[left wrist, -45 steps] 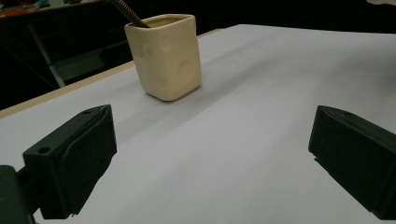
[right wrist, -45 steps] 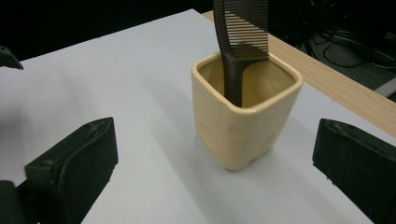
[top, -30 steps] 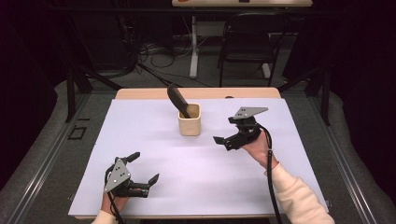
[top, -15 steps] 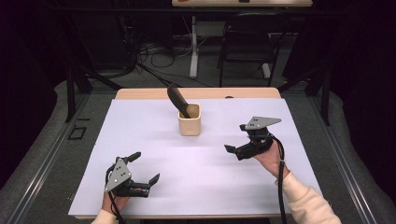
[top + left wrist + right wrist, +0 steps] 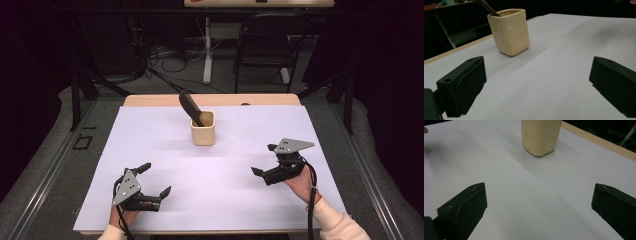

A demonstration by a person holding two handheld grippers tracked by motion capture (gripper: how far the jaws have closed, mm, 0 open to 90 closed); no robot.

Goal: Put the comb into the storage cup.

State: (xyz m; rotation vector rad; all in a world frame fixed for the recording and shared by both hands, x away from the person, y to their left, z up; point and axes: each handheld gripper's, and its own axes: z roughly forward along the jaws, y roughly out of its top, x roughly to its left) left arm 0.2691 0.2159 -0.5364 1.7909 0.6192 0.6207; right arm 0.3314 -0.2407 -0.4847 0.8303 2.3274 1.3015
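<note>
Nearest the person's edge of the worktop [image 5: 165, 220], the left hand-held gripper [image 5: 155, 179] rests low over the white sheet, jaws spread wide, nothing between them. Right hand-held gripper [image 5: 264, 160] sits a little farther in, on the right side, also released and empty, jaws pointing toward the centre.

Beyond both, near the far middle of the sheet: cream ceramic cup [image 5: 203, 128], upright, with a dark-handled utensil [image 5: 190, 106] standing in it. Utensil's long axis tilts up and away toward the far left; handle end overhangs the cup's left rim. Working end is hidden inside the cup.

Relation for the next move: cup lies ahead and to the right of the left gripper, ahead and to the left of the right gripper. Judged from the high view, the right gripper is somewhat nearer; neither is close. In the left gripper view the cup [image 5: 510, 31] appears up and left of centre, so the jaws are not lined up on it.

Room: bare sheet all around the cup, open approach from either side. Far wooden edge [image 5: 260, 100] runs just behind the cup, so less margin there.
</note>
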